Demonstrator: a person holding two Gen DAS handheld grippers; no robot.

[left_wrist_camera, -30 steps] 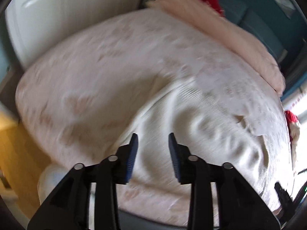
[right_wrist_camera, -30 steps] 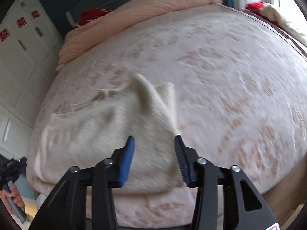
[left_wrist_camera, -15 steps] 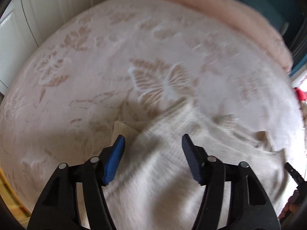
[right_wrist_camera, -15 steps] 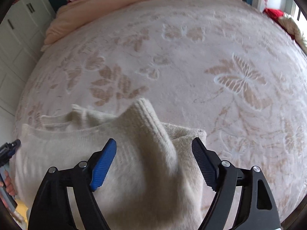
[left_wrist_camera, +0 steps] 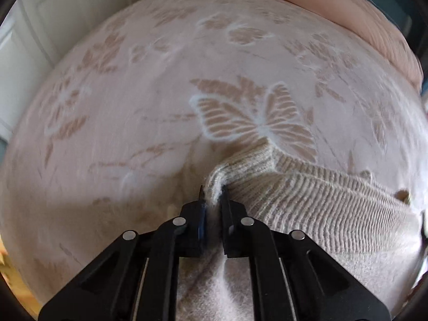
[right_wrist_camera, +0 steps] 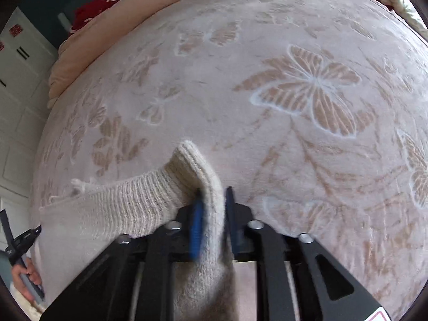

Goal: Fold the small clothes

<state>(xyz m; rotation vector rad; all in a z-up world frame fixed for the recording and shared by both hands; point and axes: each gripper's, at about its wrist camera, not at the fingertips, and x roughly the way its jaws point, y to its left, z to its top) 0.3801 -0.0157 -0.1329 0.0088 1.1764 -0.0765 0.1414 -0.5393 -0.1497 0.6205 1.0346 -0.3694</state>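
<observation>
A cream ribbed knit sweater (left_wrist_camera: 315,200) lies on a pink bedspread with butterfly patterns (left_wrist_camera: 160,107). My left gripper (left_wrist_camera: 213,200) is shut on the left end of the sweater's ribbed edge, which bunches between the jaws. In the right wrist view my right gripper (right_wrist_camera: 214,195) is shut on the other end of the sweater (right_wrist_camera: 128,203), and a ribbed corner stands up above the jaws. The knit edge stretches between the two grippers. The sweater's lower part is hidden under the grippers.
A peach quilt (left_wrist_camera: 334,8) lies folded along the far side of the bed (right_wrist_camera: 294,147). White cabinet doors (right_wrist_camera: 18,85) stand at the left. A red item (right_wrist_camera: 93,10) sits behind the quilt. A hand holding the other gripper (right_wrist_camera: 24,272) shows at lower left.
Both grippers were open above the sweater. They have come down and shut on the two ends of its ribbed edge.
</observation>
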